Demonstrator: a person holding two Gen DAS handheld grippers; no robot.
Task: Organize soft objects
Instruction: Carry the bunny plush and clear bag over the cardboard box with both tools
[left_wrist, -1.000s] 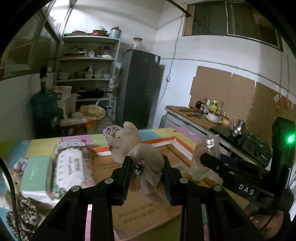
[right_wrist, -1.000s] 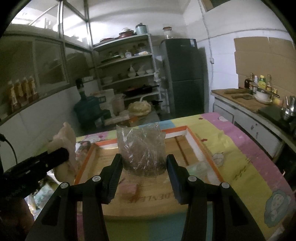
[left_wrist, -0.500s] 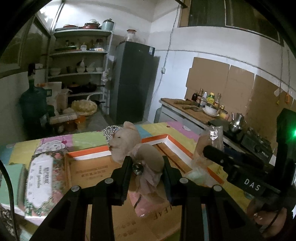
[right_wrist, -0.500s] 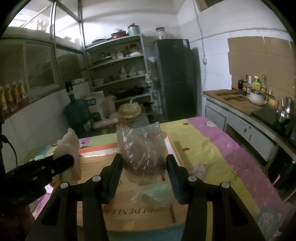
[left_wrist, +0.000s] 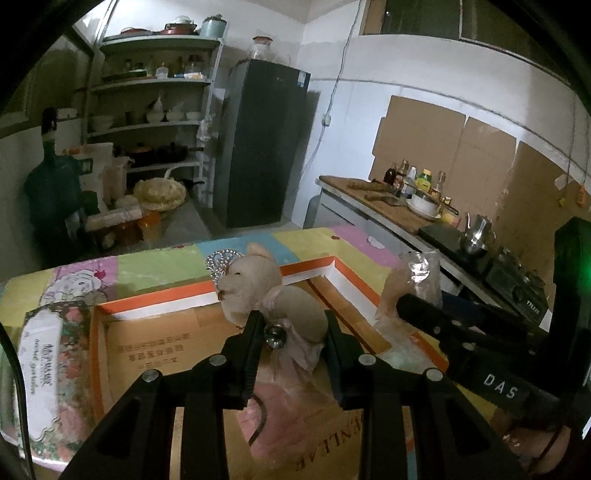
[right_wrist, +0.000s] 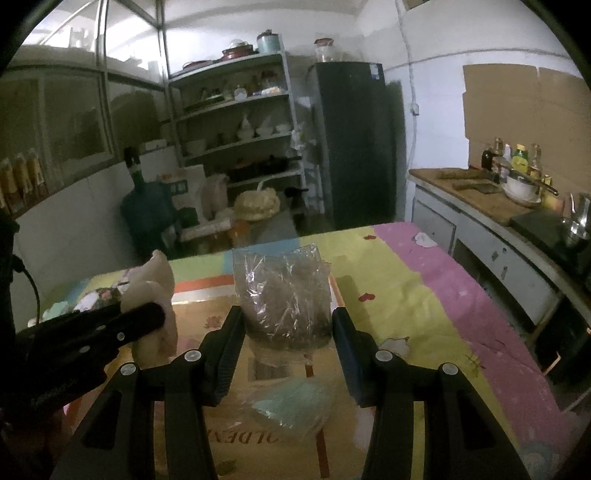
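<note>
A beige plush bear (left_wrist: 255, 288) with a silver tiara hangs between the pads of my left gripper (left_wrist: 294, 332), which is shut on its body. Below it lies an open cardboard box (left_wrist: 155, 347) with an orange rim. My right gripper (right_wrist: 288, 332) is shut on a crinkled clear plastic bag (right_wrist: 284, 291) with something dark inside, held over the same box (right_wrist: 229, 428). Each gripper shows in the other's view: the right one (left_wrist: 424, 314) with its bag (left_wrist: 417, 273), and the left one (right_wrist: 129, 321) with the bear (right_wrist: 155, 280).
In the box lie a pink soft piece (left_wrist: 288, 402) and a teal item in clear wrap (right_wrist: 295, 402). A floral tissue pack (left_wrist: 48, 350) sits left of the box. The colourful tablecloth (right_wrist: 424, 295) extends right. A counter (left_wrist: 391, 210) with bottles, a fridge (left_wrist: 266, 147) and shelves stand behind.
Both grippers have moved to the right and forward over the box, each still holding its item. The tissue pack has slid toward the left edge of the left wrist view.
</note>
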